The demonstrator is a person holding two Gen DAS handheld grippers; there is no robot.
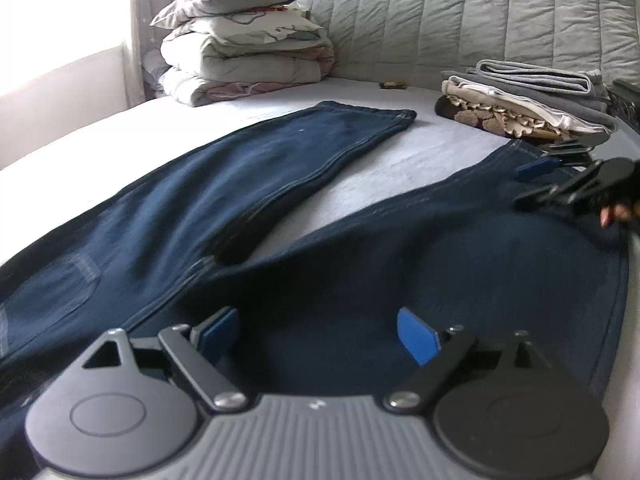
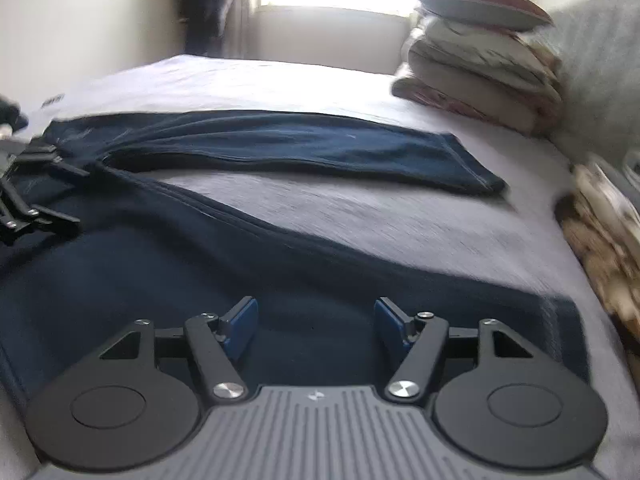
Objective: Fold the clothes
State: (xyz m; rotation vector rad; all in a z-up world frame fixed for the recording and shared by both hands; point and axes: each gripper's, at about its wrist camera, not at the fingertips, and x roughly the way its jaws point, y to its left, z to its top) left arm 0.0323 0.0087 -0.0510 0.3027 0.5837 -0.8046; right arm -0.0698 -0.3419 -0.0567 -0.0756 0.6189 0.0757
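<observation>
On the bed, with the dark jeans as my landmark, I am working from the waist end out toward the hems. At the left of the jeans, near the waistband and the back pocket, I am holding my left gripper low over the denim with its blue pads spread wide and nothing between them. The jeans are lying flat on the pale sheet, legs splayed in a V, one leg running away toward the stack of pillows beyond the far hem. To the right of the jeans, over the nearer leg, I am holding my right gripper with its jaws parted a fair way and only cloth beneath them, not pinched. Further right of the jeans, a pile of folded clothes is sitting near the quilted headboard.

To fold well, I judge I should bring the two legs together first: I am aiming to pinch the outer seam of one leg at two spread points, lift it only a little, and lay it squarely over the other so the seams are matching and no crease is getting trapped.
</observation>
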